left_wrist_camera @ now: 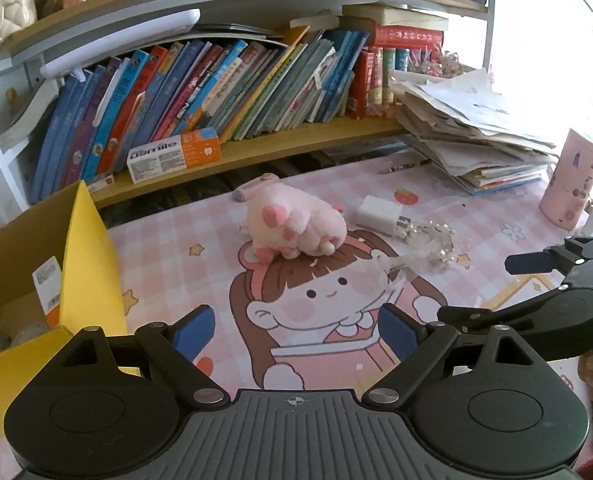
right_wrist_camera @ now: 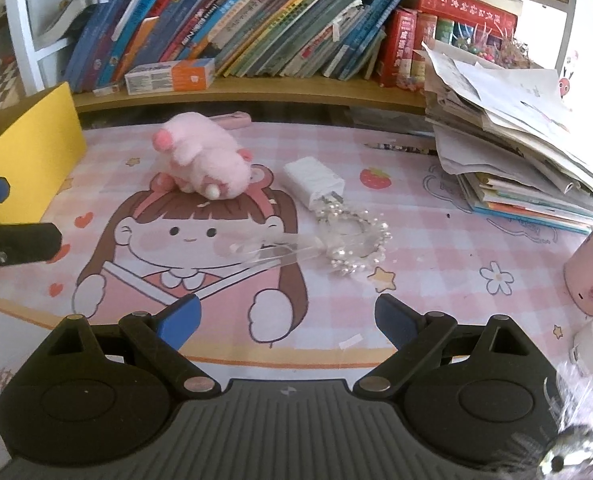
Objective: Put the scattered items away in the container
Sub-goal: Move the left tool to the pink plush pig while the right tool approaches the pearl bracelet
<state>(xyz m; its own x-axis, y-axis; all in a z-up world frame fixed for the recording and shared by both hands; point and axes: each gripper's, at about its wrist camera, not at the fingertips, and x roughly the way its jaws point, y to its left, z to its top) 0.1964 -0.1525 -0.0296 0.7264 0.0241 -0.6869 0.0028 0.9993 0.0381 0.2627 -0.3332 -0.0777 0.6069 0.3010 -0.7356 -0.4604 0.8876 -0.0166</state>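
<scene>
Pink plush toy (left_wrist_camera: pixel 292 224) lay on the table (right_wrist_camera: pixel 436 240), well clear of the yellow-flapped box (left_wrist_camera: pixel 84 264) at the left, which already held a few things. Beside it lay a white charger (right_wrist_camera: pixel 314 182), touching a pearl crown (right_wrist_camera: pixel 354 240). Left tongs (left_wrist_camera: pixel 294 330) and right tongs (right_wrist_camera: pixel 286 322) both stood apart, empty, above the mat, short of every item, judged positioned for a first pick. Books (left_wrist_camera: pixel 216 88) filled the shelf behind.
</scene>
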